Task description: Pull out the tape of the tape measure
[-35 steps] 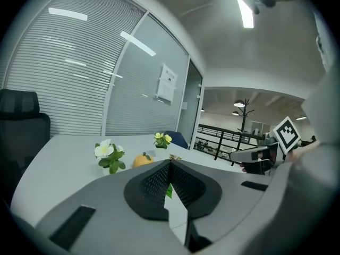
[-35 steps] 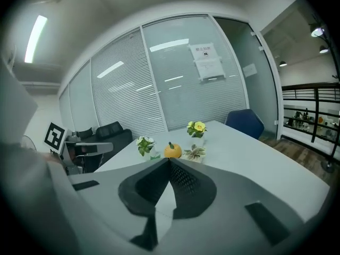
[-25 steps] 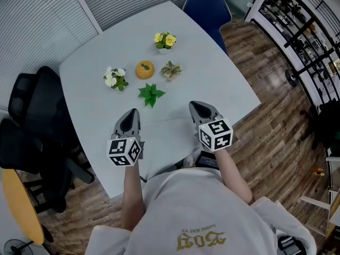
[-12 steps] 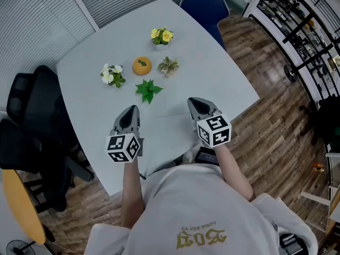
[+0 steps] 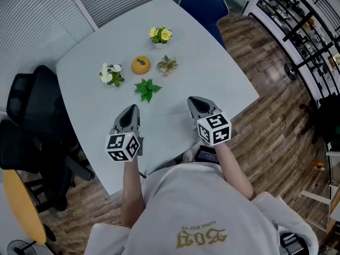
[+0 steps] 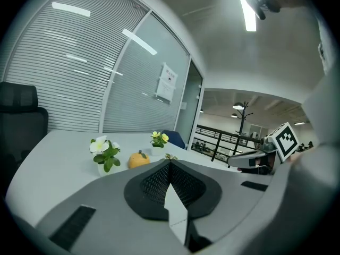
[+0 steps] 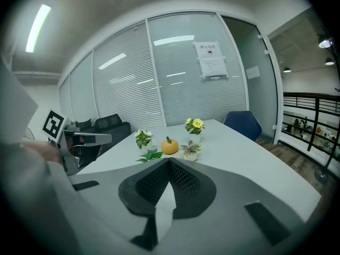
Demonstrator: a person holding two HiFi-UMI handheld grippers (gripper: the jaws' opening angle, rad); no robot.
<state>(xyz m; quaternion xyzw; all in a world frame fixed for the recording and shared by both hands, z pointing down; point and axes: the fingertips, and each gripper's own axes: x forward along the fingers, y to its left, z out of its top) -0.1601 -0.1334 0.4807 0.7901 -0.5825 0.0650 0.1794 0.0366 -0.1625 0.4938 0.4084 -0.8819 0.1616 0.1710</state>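
Observation:
A small round orange object with a green top [image 5: 141, 64] sits mid-table among little potted plants; it also shows in the left gripper view [image 6: 138, 160] and the right gripper view [image 7: 170, 146]. No drawn-out tape is visible. My left gripper [image 5: 131, 112] hovers over the table's near part, shut and empty, its jaws meeting at a point [image 6: 170, 162]. My right gripper [image 5: 195, 103] hangs level with it on the right, also shut with nothing held [image 7: 170, 160]. Both point toward the orange object, well short of it.
Around the orange object stand a white-flowered plant [image 5: 110, 74], a yellow-flowered plant [image 5: 160, 34], a green leafy plant [image 5: 147, 89] and a pale succulent [image 5: 167, 64]. The grey table [image 5: 218, 78] has a black office chair [image 5: 32, 110] at its left and a blue chair [image 5: 204, 4] at the far end.
The head view has shifted slightly, so the table things sit a little further left and up. Both grippers stay shut in nearly the same place.

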